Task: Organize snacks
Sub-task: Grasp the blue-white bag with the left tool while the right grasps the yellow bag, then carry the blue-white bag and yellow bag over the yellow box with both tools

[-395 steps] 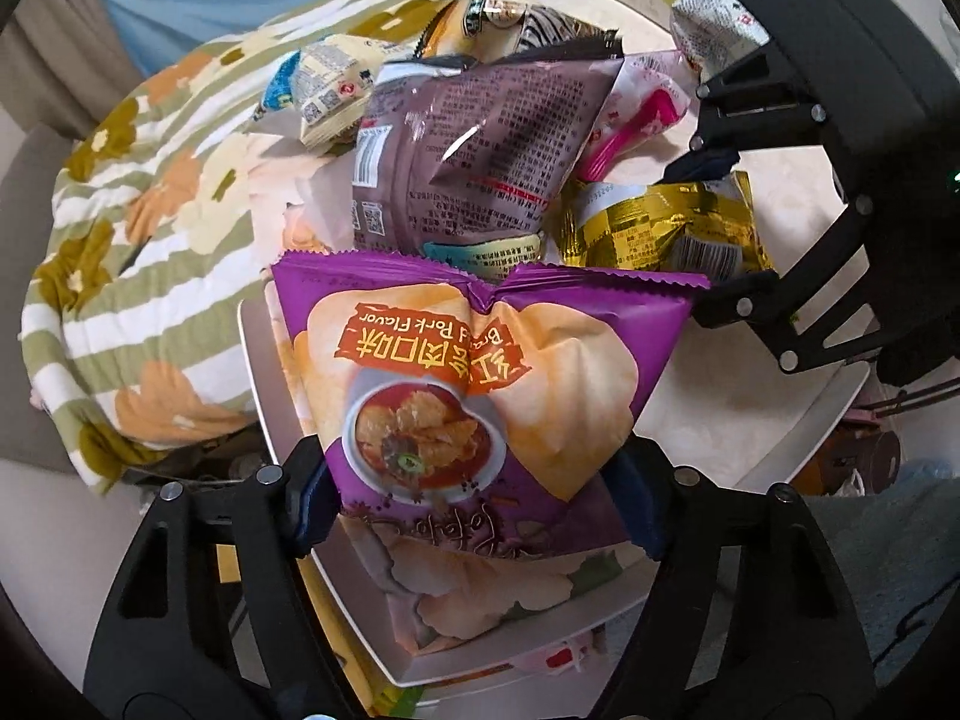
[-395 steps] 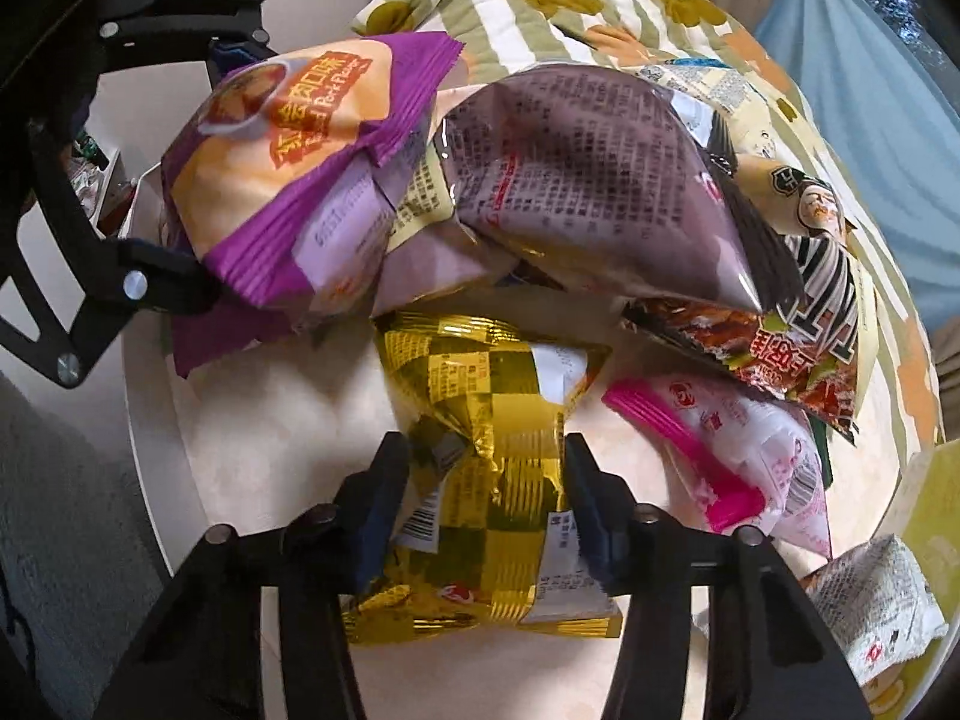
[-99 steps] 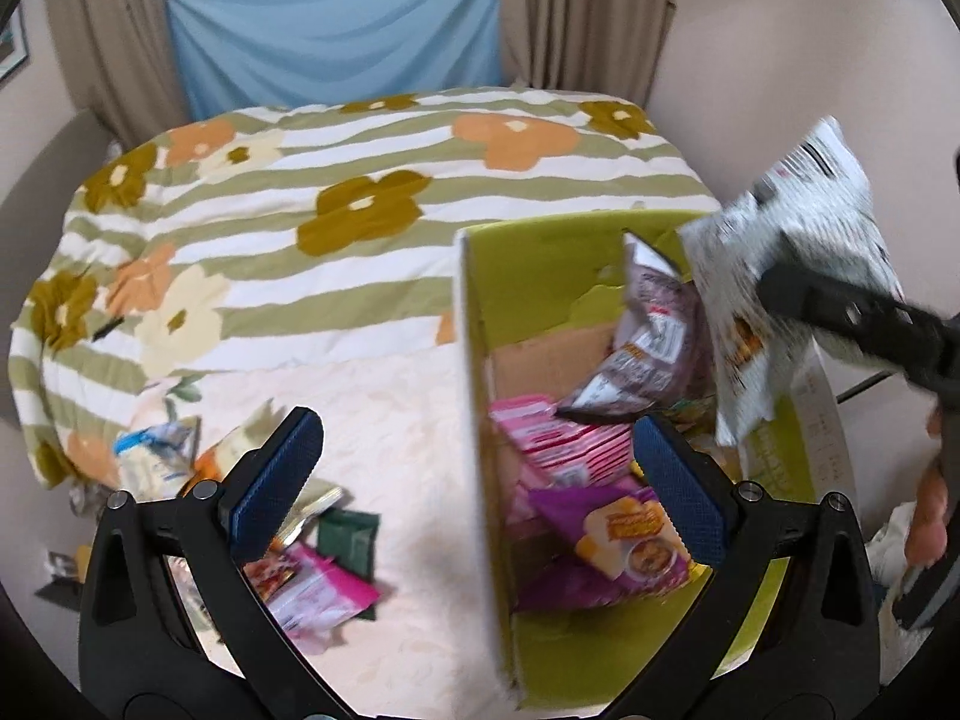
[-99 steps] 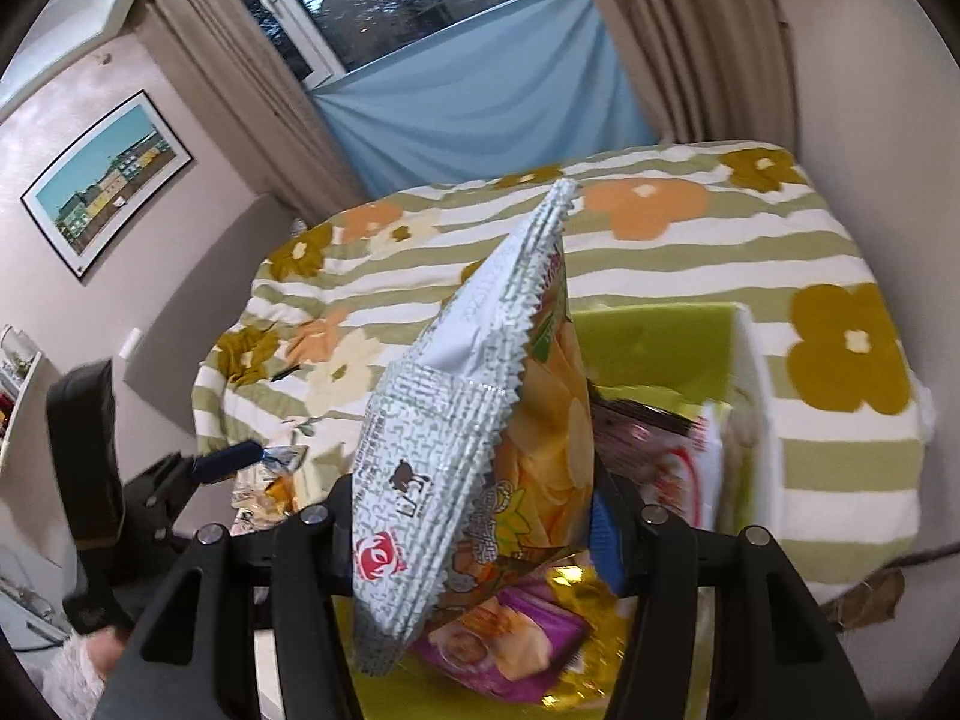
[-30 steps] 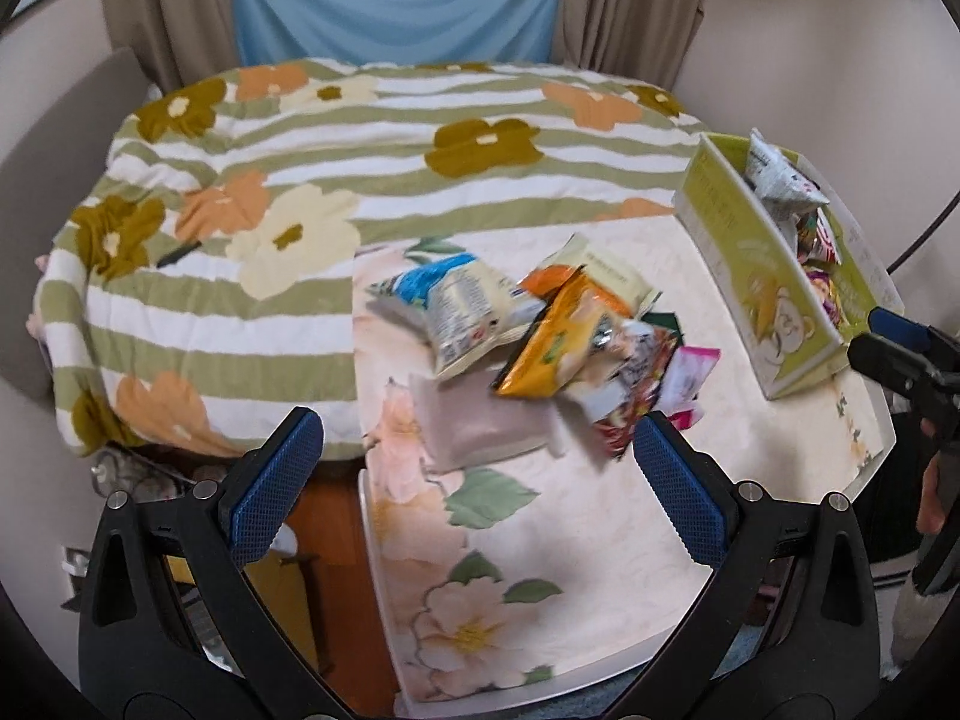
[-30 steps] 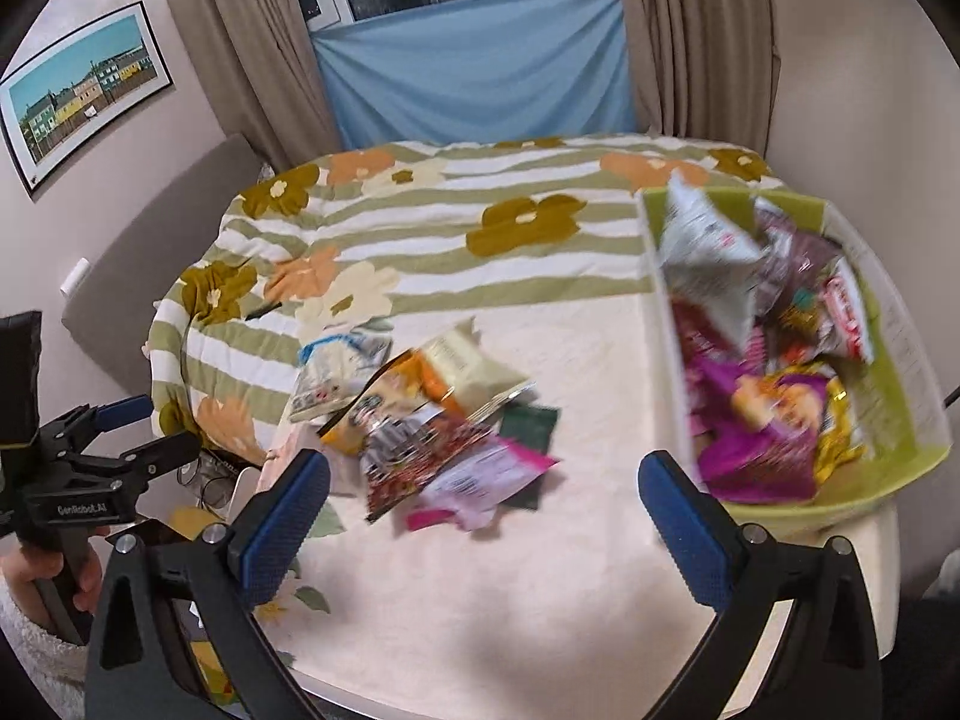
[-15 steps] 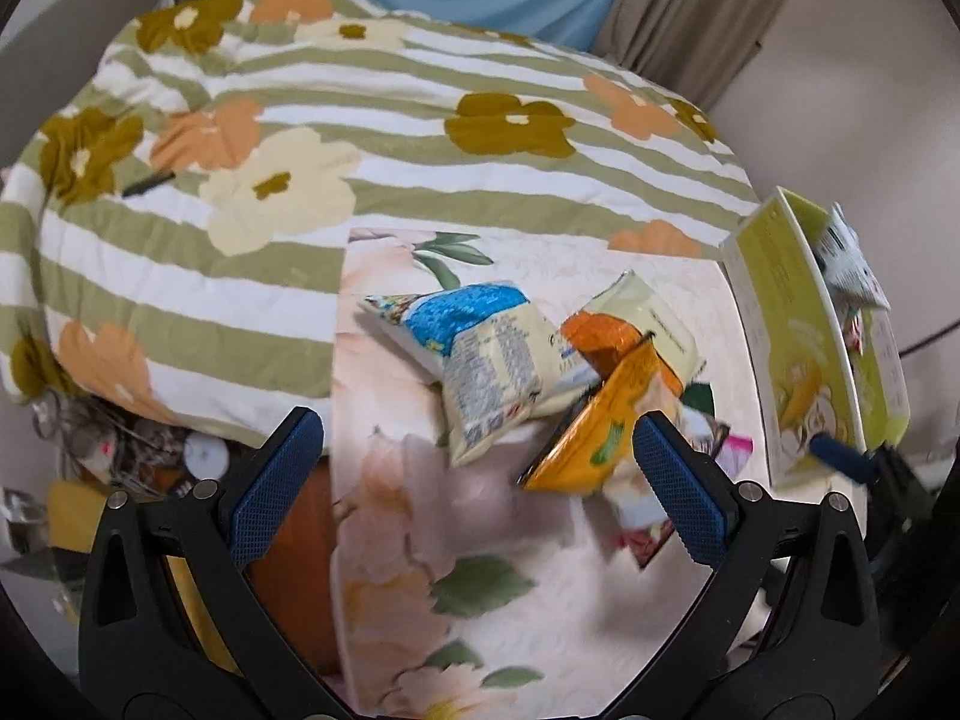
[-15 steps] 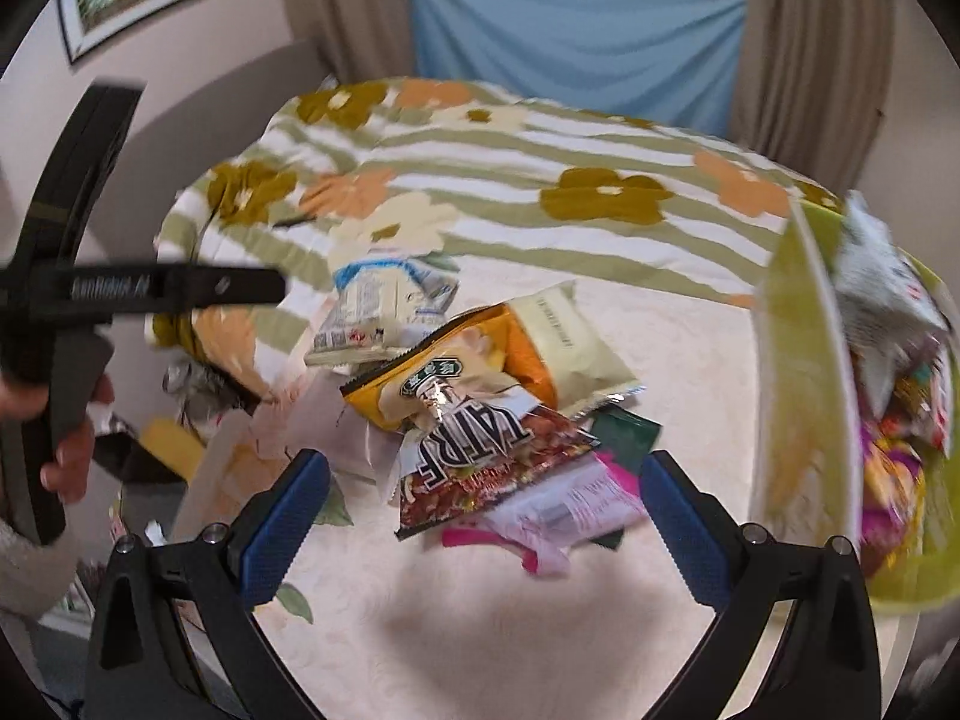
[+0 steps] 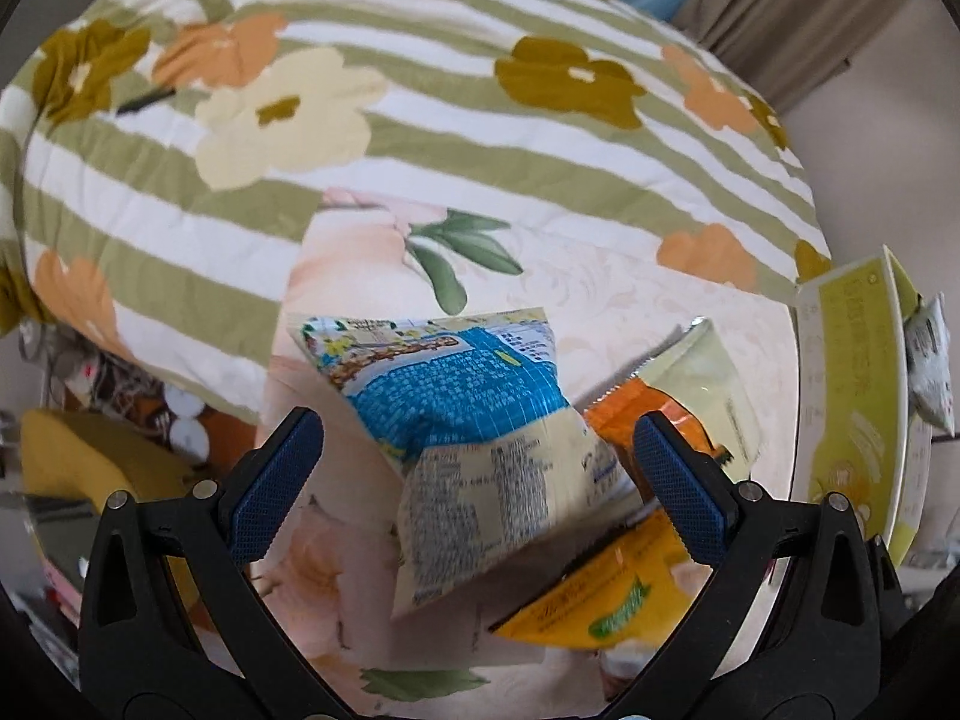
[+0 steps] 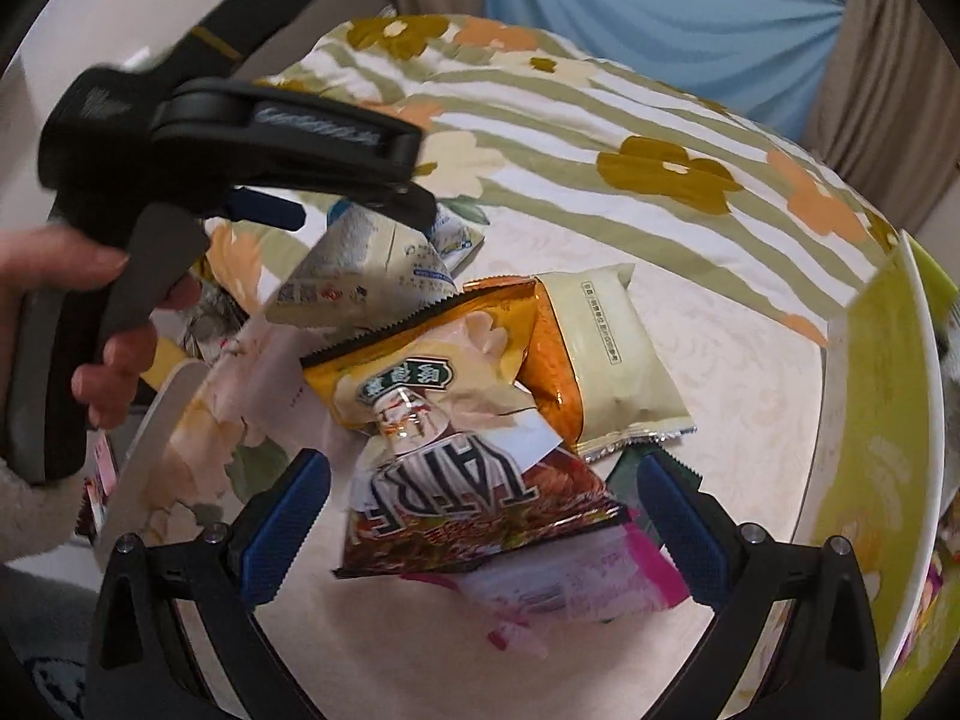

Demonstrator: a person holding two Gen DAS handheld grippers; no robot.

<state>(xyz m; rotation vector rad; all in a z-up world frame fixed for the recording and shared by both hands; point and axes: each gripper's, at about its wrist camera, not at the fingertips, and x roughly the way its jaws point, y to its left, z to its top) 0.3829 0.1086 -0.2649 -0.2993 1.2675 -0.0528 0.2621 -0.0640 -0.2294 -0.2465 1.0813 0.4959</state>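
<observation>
Snacks sit in a loose pile mid-surface, w/ more already in the yellow-green box [image 10: 870,420] at the right edge.

Left to right: left tool [image 9: 480,480] is spread wide, nothing between its pads, straddling the blue-and-cream bag [image 9: 474,426] that leans on the pile's left end. Next over, the orange chip bag [image 10: 432,360] overlaps a pale cream packet [image 10: 606,348]. Below those, the dark bag w/ big striped lettering [image 10: 480,504] lies on a pink packet [image 10: 576,582]; right tool [image 10: 483,522] is released too, pads either side of that dark bag (not touching it, as far as I can tell).

Step in hand, I'd judge: each tool lines up on its own bag for a pick. To do it well, come down so the pads meet the bag's body, not a slippery sealed edge, and close gently – puffy bags squirm, and bags underneath may drag along. Take top bags first.

Views differ: the right cam shows the person's hand [image 10: 90,312] on the left tool's grip, the dark bag and the pink packet; the left cam sees none of these, but shows the blue bag's printed back and a grey-white bag [image 9: 930,372] poking from the box.
</observation>
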